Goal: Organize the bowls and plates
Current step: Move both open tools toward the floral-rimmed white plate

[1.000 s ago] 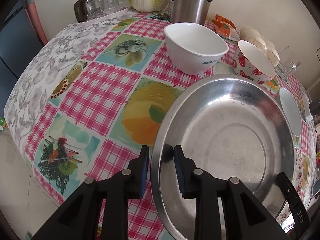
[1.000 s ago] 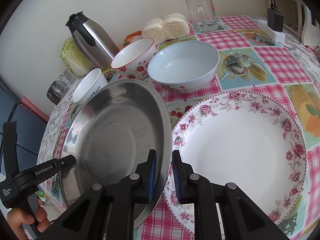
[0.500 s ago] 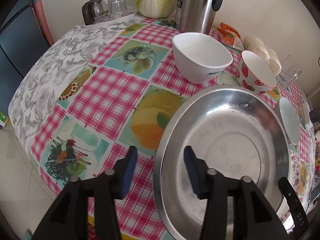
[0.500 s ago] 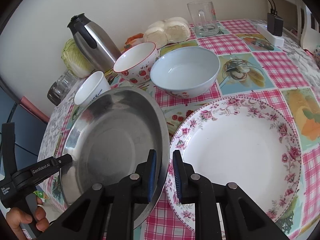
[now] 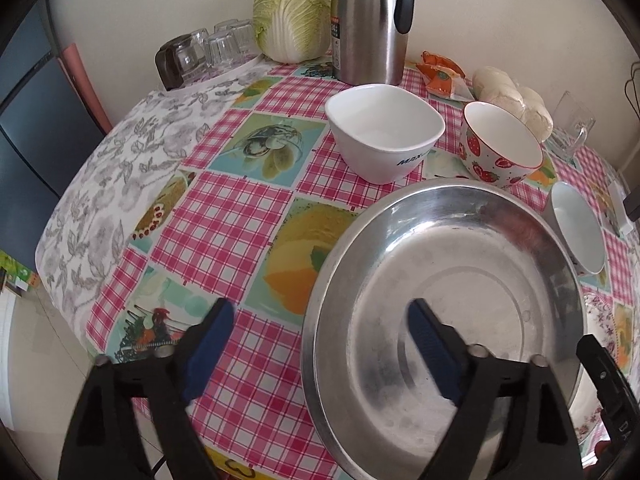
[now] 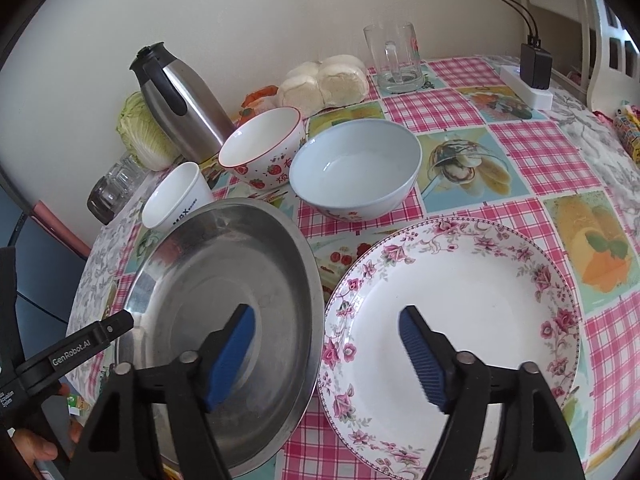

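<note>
The steel plate [image 6: 224,300] lay flat on the checked tablecloth [image 5: 224,216], its rim just beside the floral plate [image 6: 460,320], with three bowls behind them. Both tongs had just been opening: the left gripper [image 5: 320,336] straddled the steel plate's left rim, the right gripper [image 6: 326,344] its right rim, pads touching nothing. The set-down looked finished (a release, judging by the gaps). Next probably called for stacking the plates.

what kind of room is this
Probably a home kitchen or dining corner: a checked pink fruit-print tablecloth, a steel thermos jug, and a whole napa cabbage against the wall.
</note>
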`<state>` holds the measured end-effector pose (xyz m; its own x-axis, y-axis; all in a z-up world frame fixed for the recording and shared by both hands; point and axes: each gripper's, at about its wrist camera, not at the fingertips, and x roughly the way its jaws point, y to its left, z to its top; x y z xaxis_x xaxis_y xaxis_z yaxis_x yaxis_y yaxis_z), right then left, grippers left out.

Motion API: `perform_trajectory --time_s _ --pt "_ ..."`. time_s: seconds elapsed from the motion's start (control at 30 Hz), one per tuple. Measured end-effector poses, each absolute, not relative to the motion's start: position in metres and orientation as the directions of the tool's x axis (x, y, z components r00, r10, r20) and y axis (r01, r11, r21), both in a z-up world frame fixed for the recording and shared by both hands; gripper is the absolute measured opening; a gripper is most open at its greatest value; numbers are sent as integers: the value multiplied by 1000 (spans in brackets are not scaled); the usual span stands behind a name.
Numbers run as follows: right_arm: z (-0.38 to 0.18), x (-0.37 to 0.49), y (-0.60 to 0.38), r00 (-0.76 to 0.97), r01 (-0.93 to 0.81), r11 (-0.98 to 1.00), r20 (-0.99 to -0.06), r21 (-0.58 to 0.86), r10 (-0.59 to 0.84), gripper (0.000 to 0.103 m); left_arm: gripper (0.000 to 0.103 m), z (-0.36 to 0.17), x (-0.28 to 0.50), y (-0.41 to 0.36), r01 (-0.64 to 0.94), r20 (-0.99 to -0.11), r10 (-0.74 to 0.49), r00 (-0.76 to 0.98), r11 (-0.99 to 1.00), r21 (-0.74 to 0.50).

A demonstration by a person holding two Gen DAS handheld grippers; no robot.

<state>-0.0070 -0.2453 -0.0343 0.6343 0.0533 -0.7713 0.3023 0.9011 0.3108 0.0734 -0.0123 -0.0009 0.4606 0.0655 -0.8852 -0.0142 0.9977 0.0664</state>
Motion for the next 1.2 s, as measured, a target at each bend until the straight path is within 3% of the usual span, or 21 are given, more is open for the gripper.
perform_trajectory --time_s 0.17,0.77,1.2 --pt "-33 -6 -244 647 286 909 -761 301 48 103 100 -2 72 -17 9 -877 93 472 994 110" --pt "-19 -11 -240 712 266 932 -702 248 -16 103 101 11 66 -23 29 -805 103 584 989 148" --pt "-5 -22 -255 751 286 932 -657 223 -73 103 101 21 59 -35 41 -779 35 626 996 77"
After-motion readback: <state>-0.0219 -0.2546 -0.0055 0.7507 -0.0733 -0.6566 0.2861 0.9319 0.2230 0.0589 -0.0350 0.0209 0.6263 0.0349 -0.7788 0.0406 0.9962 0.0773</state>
